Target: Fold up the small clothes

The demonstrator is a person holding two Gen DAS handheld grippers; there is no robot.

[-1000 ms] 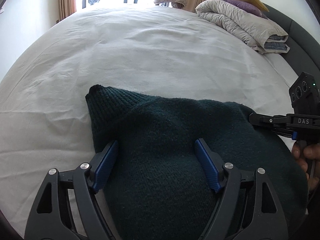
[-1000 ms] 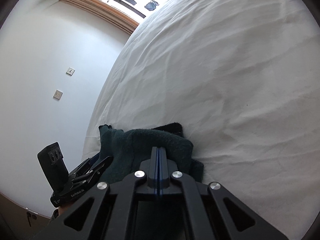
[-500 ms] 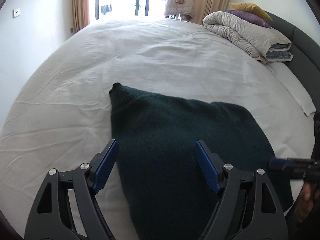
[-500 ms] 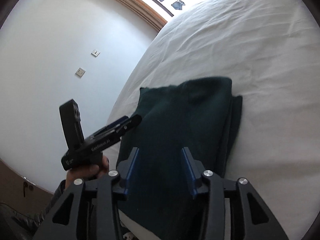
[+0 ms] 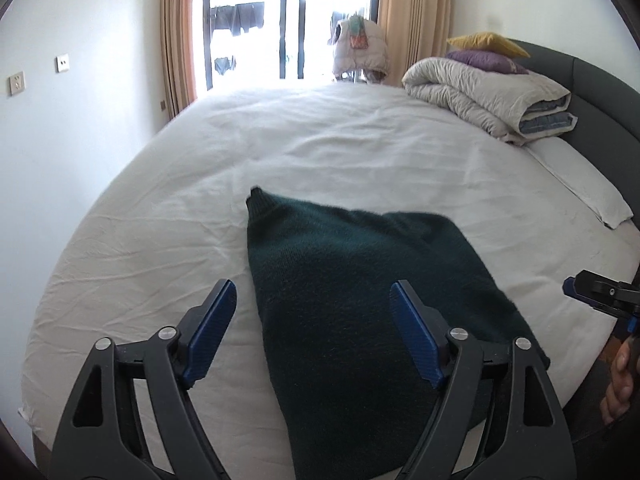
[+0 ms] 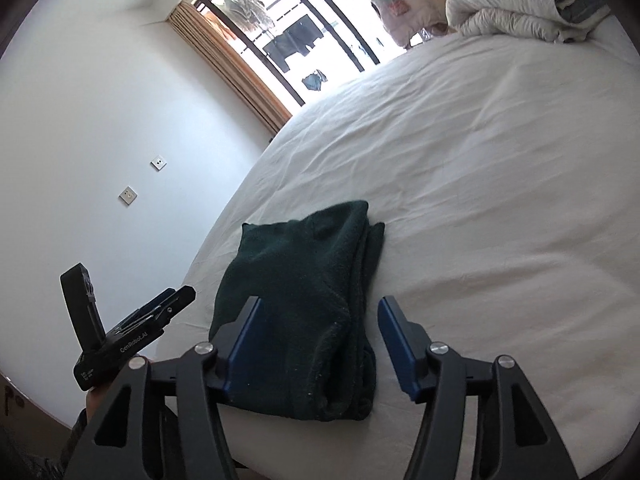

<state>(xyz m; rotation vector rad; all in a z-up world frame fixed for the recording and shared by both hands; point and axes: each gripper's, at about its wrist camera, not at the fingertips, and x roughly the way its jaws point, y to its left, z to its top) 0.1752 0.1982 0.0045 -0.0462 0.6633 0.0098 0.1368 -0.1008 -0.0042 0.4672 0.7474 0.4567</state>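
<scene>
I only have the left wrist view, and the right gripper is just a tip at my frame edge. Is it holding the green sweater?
Observer: No. The right wrist view shows the right gripper open and empty, at the near end of the sweater.
Operator: Is the fold tidy on its right side?
Observer: That edge shows stacked layers, roughly aligned, lying on the bed.
Operator: Is my gripper clear of it?
Observer: Yes. The left gripper is off the sweater's left side, not touching it.
</scene>
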